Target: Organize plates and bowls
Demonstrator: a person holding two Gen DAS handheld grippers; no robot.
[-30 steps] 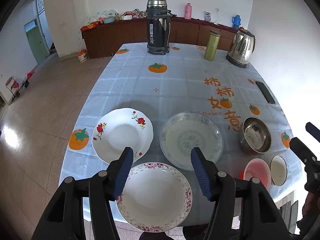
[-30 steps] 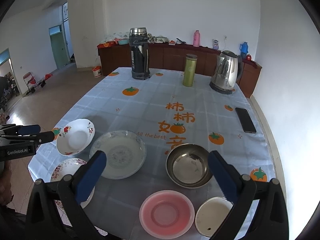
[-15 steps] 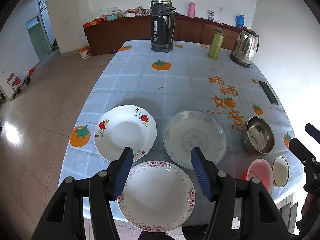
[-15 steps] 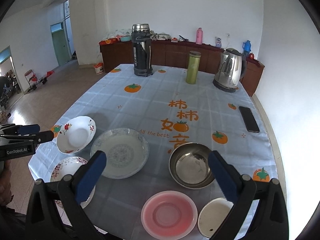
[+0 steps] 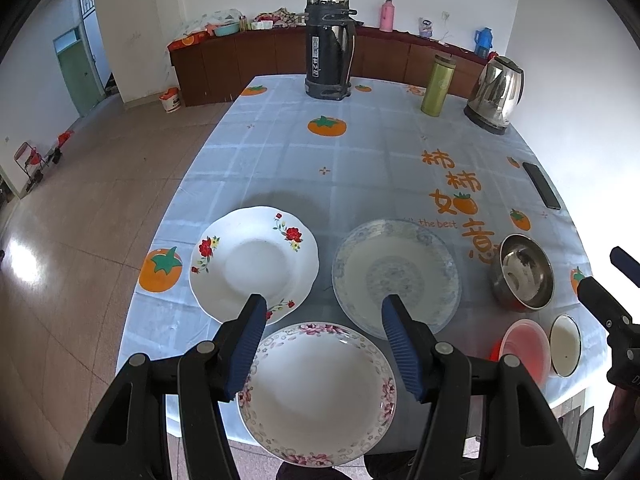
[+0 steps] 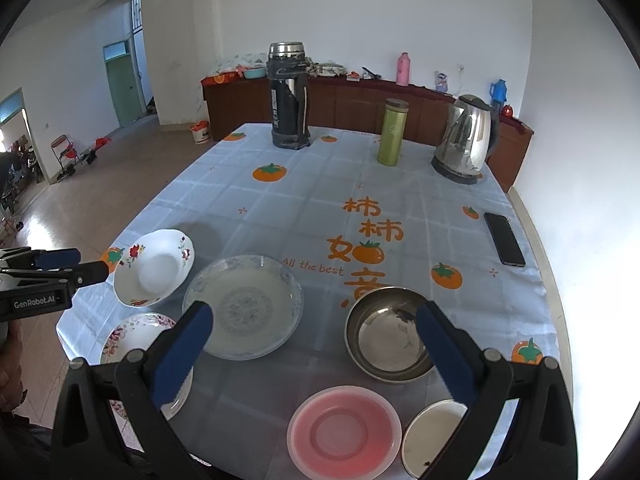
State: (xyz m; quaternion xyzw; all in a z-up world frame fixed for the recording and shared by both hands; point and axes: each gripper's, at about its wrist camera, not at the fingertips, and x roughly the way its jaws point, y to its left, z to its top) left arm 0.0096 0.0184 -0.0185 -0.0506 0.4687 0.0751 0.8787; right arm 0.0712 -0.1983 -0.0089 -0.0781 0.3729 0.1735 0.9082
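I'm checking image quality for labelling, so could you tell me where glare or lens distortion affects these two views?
Left wrist view: the fisheye bends the table edges, and the floor holds a bright glare patch. Right wrist view: the wall at right is washed out, and dark corners frame the picture.

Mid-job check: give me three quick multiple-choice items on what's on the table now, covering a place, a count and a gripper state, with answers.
1. What lies directly in front of the left gripper?
A. pink-flowered plate
B. steel bowl
C. kettle

2. How many flat plates with patterned rims are on the tablecloth?
A. one
B. three
C. five

3. How do the right gripper fingers stand?
A. shut on the pink dish
B. shut on nothing
C. open

Answers: 1 A, it sits between the blue pads; 2 B, red-flowered, blue-patterned and pink-flowered; 3 C, wide gap, nothing held.
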